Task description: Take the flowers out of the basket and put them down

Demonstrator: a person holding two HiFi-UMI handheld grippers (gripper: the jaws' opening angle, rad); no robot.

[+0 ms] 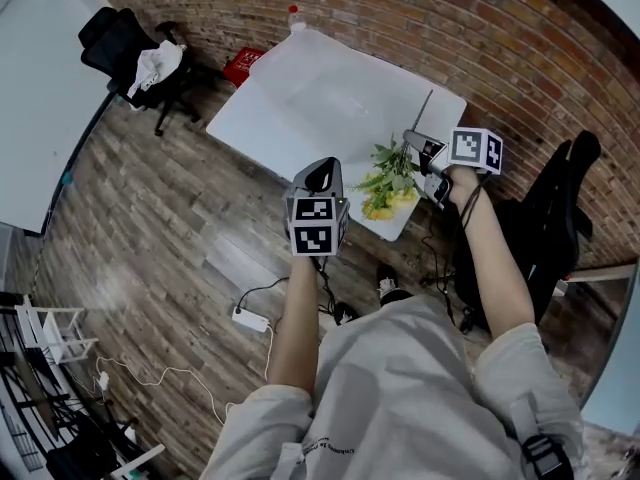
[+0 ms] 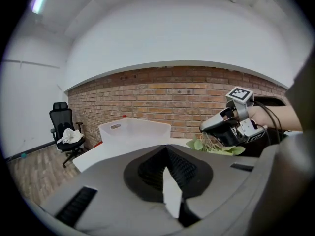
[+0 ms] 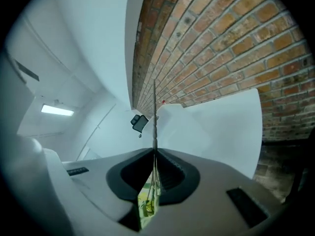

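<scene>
**Item 1: flowers [image 1: 388,180].** A small bunch with green leaves and yellow blooms, out of the basket and held at the near right corner of the white desk [image 1: 250,118].
- Long axis, head view: it runs from the blooms at the near desk edge up and away toward the brick wall [image 1: 400,18].
- One thin bare stem [image 3: 154,114] sticks out past the jaw tips and points at the wall.
- The left gripper view shows the leaves hanging under the gripper and low over the desk top. Whether they touch it cannot be told.

**Item 2: right gripper [image 1: 415,144].** Its jaws are nearly closed and pinch the stems between the pads. Yellow-green blooms show through the narrow slit behind the tips. The gripper points away from the person.

**Item 3: left gripper [image 2: 166,150].** The jaw tips are together with nothing between them. It is held off the near desk edge, to the left of the flowers and clear of them.

**Item 4: basket [image 2: 134,131].** A translucent white plastic basket with a handle slot in its wall, standing upright on the desk, well apart from the flowers.

**Item 5: surroundings.** A black office chair [image 1: 135,53] with a white cloth on its seat, and a red object [image 1: 243,65] by the wall.

**Markings.** There are black-and-white square markers on both gripper cubes. The print on the red object is too small to read.
</scene>
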